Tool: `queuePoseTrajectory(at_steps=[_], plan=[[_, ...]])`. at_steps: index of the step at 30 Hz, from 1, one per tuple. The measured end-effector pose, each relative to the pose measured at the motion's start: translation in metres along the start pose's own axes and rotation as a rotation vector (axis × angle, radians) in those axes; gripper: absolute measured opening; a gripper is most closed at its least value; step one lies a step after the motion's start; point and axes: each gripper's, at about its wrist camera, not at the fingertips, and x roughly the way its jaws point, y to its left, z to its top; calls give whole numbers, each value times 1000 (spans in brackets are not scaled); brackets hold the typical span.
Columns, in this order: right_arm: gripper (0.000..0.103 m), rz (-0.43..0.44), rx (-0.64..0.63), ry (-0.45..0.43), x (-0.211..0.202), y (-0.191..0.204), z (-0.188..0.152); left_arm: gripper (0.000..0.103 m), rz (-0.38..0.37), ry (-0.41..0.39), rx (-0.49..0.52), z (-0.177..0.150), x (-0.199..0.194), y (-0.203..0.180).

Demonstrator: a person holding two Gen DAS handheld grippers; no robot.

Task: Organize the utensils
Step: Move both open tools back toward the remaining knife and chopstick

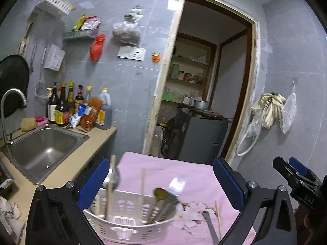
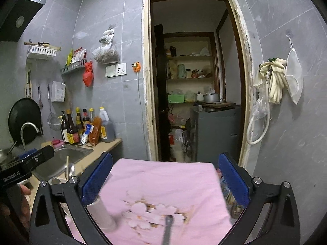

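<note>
A white slotted utensil basket stands on the pink flowered cloth, holding chopsticks, a metal spoon and a ladle. My left gripper hovers over it, open, its blue pads apart from the basket. A dark utensil handle and a chopstick lie loose on the cloth to the basket's right. My right gripper is open over the cloth, with nothing between its pads. Below it lie the metal handle and the chopstick. The basket's blurred edge shows at lower left.
A steel sink with a tap and several sauce bottles sits on the counter at the left. Beyond the table is a doorway with a grey cabinet. A hand holds the left gripper.
</note>
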Motion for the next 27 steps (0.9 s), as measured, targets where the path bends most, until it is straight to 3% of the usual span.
queuePoseTrajectory(at_steps=[13, 27], plan=[[102, -23, -25, 41, 6, -77, -9, 102, -41, 13, 31, -39, 19, -82], [102, 17, 83, 175, 51, -153, -55, 102, -51, 182, 60, -88, 74, -123]])
